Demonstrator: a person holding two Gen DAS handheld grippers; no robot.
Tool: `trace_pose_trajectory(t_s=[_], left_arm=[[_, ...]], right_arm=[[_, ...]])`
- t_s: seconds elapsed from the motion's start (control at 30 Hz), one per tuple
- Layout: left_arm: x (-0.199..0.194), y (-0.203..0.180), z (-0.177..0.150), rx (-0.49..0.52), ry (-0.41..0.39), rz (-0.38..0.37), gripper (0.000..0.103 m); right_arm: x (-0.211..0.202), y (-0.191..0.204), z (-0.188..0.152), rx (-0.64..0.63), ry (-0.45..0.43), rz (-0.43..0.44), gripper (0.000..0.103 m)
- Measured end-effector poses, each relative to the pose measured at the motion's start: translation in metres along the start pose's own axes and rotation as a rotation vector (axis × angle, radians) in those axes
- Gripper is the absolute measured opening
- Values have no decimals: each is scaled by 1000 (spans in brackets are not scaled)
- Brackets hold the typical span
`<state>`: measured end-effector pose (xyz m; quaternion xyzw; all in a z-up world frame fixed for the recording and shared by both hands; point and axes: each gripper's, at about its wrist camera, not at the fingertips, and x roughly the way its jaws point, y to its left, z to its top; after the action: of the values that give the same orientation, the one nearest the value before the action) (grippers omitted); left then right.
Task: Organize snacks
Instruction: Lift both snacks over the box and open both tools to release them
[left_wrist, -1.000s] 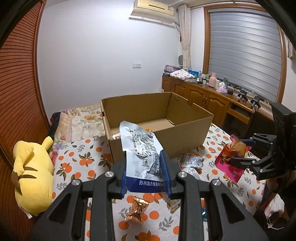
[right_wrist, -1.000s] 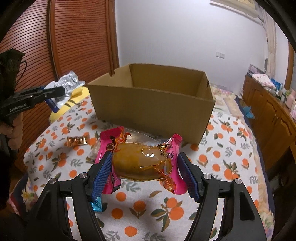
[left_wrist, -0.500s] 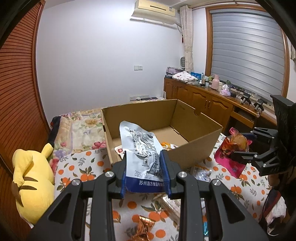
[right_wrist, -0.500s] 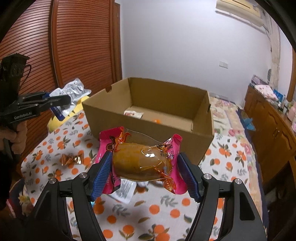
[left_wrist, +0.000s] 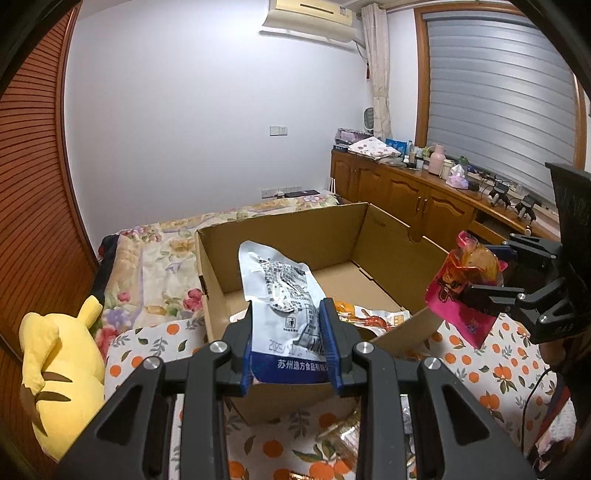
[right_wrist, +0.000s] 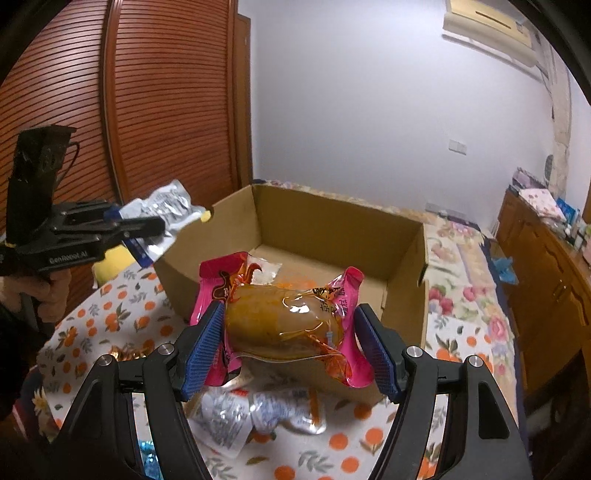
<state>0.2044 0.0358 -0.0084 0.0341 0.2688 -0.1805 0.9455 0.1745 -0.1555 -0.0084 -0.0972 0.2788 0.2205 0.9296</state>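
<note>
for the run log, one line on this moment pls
left gripper: silver pouch | right gripper: pink snack pack | both at cardboard box

Home bedroom. Evidence: bed with floral bedspread (left_wrist: 162, 254) far-left, behind the work surface; same bedspread runs along the right side in the right wrist view. Yellow plush toy (left_wrist: 59, 373) near-left. Wall-mounted air conditioner (left_wrist: 310, 16) high on the white far wall, curtain (left_wrist: 376, 70) beside it, window with grey roller blind (left_wrist: 498, 88) on the right. Low wooden cabinets (left_wrist: 406, 195) under the window, top cluttered with bottles, folded cloth and tissues. Ribbed wooden wardrobe doors (right_wrist: 162, 96) on the left. Surface wears an orange-print tablecloth (right_wrist: 110, 306), domestic rather than lab or shop.
</note>
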Motion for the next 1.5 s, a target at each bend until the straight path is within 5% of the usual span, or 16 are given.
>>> trace_pose_trajectory(t_s=[0.7, 1.5], left_arm=[[64, 13, 8, -6, 69, 38, 30], [70, 14, 9, 10, 66, 62, 34]], right_arm=[[68, -19, 31, -20, 30, 28, 74], [118, -9, 26, -36, 144, 63, 76]])
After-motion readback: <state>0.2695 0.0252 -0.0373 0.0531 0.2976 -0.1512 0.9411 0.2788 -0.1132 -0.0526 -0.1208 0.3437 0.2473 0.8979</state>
